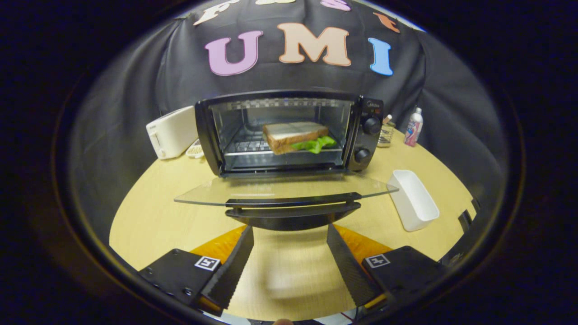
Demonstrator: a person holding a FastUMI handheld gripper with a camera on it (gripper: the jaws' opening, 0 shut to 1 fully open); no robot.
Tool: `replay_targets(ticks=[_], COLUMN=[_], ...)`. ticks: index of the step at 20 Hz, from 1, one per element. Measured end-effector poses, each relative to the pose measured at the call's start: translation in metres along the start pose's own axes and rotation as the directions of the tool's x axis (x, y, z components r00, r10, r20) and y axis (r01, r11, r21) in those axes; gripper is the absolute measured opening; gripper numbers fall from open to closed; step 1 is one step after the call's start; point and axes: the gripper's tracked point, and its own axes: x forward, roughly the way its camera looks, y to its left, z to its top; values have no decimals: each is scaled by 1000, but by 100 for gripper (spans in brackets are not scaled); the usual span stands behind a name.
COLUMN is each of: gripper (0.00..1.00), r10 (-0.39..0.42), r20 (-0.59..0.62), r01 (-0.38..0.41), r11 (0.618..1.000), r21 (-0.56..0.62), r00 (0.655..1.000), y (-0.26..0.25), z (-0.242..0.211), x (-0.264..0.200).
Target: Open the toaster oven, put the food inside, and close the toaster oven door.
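On the rack inside the toaster oven (289,131) the sandwich (295,136) already sits, so the hand-held gripper (290,230), spread and empty, hangs just before the handle (293,208) of the lowered glass door (284,188), apparently ready to lift it shut.

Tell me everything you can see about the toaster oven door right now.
The toaster oven door is folded fully down, lying about level over the wooden table. It is a clear glass pane with a dark bar handle along its front edge, hinged at the base of the black toaster oven. The sandwich sits inside on the rack. The open tongs sit just short of the handle, not touching.
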Motion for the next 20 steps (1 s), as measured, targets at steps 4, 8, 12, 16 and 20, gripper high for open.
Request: replay_targets(ticks=[4,8,12,16,20], gripper=[100,100,100,100,100], r10=[18,41,71,78,85], r20=[74,131,188,225,234], r01=[-17,-42,-81,-86,-95], r11=[1000,999,996,996,995], r21=[-12,4,44,28,33], r00=[997,991,980,971,968], y=[10,24,38,43,45], z=[41,75,107,127,132], x=[8,21,31,33,30])
